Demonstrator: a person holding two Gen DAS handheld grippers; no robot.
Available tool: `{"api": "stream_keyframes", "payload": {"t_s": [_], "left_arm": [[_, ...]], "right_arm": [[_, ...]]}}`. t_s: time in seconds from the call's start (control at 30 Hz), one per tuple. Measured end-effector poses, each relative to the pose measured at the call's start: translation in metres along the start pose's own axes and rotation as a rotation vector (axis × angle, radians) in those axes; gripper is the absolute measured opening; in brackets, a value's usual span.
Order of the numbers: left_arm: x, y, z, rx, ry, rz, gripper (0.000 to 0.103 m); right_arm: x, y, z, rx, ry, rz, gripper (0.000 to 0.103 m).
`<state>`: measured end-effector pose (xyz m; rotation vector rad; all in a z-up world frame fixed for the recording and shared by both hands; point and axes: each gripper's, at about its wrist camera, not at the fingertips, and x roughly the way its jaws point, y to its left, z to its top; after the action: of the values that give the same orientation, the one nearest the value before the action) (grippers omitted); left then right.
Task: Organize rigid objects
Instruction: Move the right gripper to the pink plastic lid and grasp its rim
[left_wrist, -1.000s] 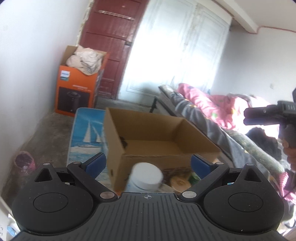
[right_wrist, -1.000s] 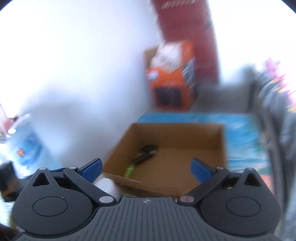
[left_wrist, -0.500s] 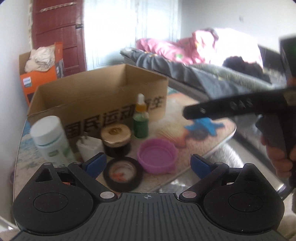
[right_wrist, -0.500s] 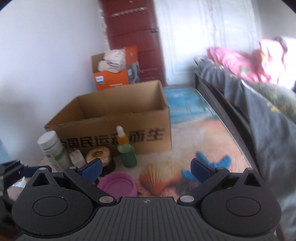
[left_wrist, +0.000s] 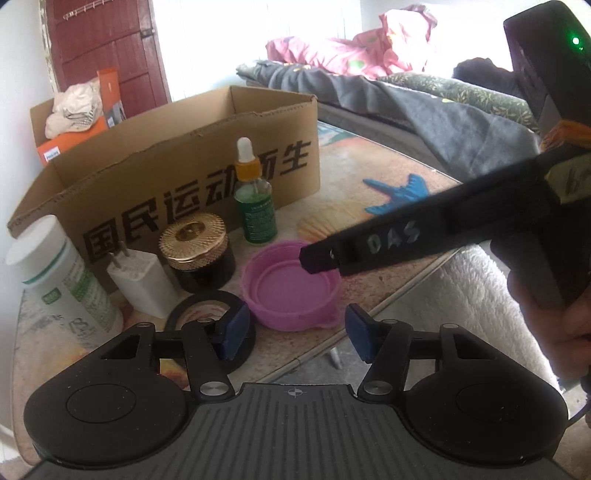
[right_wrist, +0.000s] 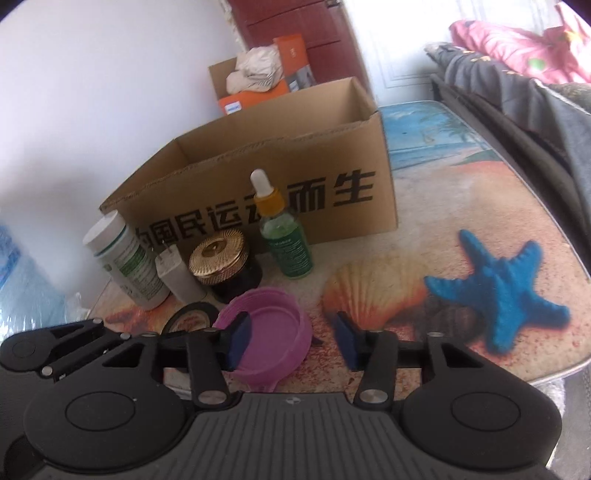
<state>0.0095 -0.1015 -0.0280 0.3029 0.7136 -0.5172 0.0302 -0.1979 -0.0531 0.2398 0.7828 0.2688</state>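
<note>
A purple lid (right_wrist: 271, 328) lies open side up near the table's front edge, in front of an open cardboard box (right_wrist: 258, 155). My right gripper (right_wrist: 293, 343) is closing. Its left pad sits inside the lid and its right pad outside, with the rim between them but not pinched. In the left wrist view its black finger (left_wrist: 391, 240) reaches over the purple lid (left_wrist: 290, 291). My left gripper (left_wrist: 298, 334) is also closing just in front of the lid, holding nothing, its left pad over a black tape roll (left_wrist: 192, 310).
A white bottle (right_wrist: 125, 258), a white charger plug (right_wrist: 177, 277), a gold-lidded dark jar (right_wrist: 221, 262) and a green dropper bottle (right_wrist: 286, 236) stand before the box. A bed (left_wrist: 424, 96) lies on the right. A hand (left_wrist: 554, 321) holds the right gripper.
Both grippers came down from above the box to the table's front edge. Their jaws narrowed, and the right one now straddles the purple lid's rim.
</note>
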Motion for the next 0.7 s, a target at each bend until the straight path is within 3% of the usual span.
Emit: {"api": "stream_keyframes", "payload": {"t_s": [0.13, 0.37, 0.43, 0.53, 0.7], "left_arm": [[0.008, -0.008, 0.003, 0.001, 0.008, -0.021, 0.059], [0.019, -0.024, 0.013, 0.039, -0.01, -0.073, 0.06], [0.02, -0.025, 0.017, 0.043, -0.022, -0.072, 0.063], [0.02, -0.026, 0.021, 0.054, -0.04, -0.059, 0.077], [0.035, -0.029, 0.028, 0.097, 0.0, -0.061, 0.085]], "right_arm": [[0.005, -0.003, -0.003, -0.018, 0.023, -0.002, 0.026], [0.0, -0.02, -0.002, -0.018, 0.019, -0.048, 0.024], [-0.004, -0.027, -0.001, 0.001, 0.015, -0.05, 0.024], [-0.008, -0.034, 0.001, 0.024, 0.006, -0.039, 0.024], [-0.003, -0.041, 0.0, 0.044, 0.009, -0.024, 0.024]]}}
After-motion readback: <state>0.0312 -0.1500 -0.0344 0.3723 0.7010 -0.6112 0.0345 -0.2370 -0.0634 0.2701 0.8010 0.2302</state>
